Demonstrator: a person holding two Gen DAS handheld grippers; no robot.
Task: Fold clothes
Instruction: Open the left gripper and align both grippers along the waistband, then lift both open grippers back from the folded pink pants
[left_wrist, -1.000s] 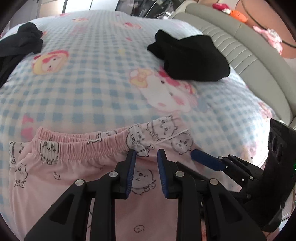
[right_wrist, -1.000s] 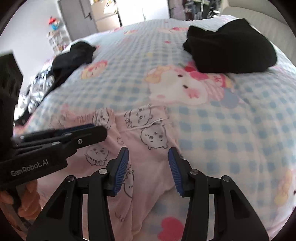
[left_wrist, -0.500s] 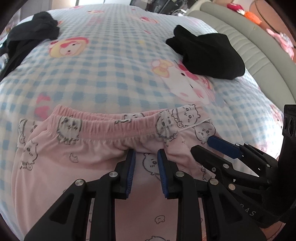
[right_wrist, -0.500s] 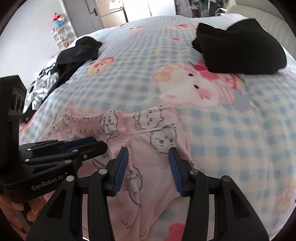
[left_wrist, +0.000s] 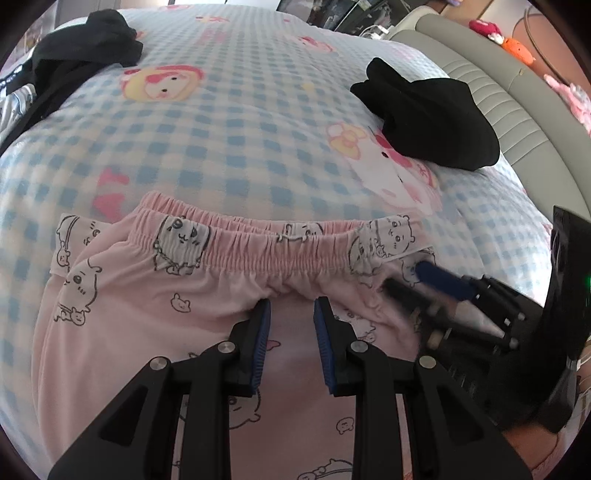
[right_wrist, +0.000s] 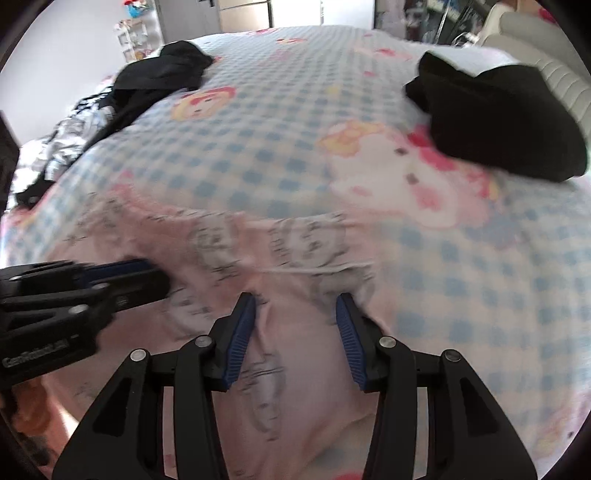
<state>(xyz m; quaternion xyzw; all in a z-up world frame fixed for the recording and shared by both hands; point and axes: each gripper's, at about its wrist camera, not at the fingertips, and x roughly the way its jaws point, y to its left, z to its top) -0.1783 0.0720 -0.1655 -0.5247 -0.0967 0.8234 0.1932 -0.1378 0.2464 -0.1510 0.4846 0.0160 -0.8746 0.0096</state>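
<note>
Your pink cotton pyjama trousers printed with little cartoon animals (left_wrist: 207, 291) lie spread on the bed, gathered elastic waistband (left_wrist: 258, 243) toward the far side and running roughly straight across. The cloth puckers just below the band in front of the left gripper (left_wrist: 291, 314), whose jaws stand apart with a fold of fabric between the blue pads, not yet clenched on it. The right gripper (right_wrist: 295, 317) hovers near the right-hand edge of the trousers, jaws released and wide, straddling a raised ridge of cloth.

Judging from this, you are smoothing or taking hold near the waist. Pinch both layers together and keep the band level, so that any fold lands square.

The blue-and-white checked bedspread with cartoon prints (left_wrist: 229, 147) carries a folded black garment (left_wrist: 436, 118) well beyond, and a crumpled black heap (right_wrist: 155, 77) at the far left.
</note>
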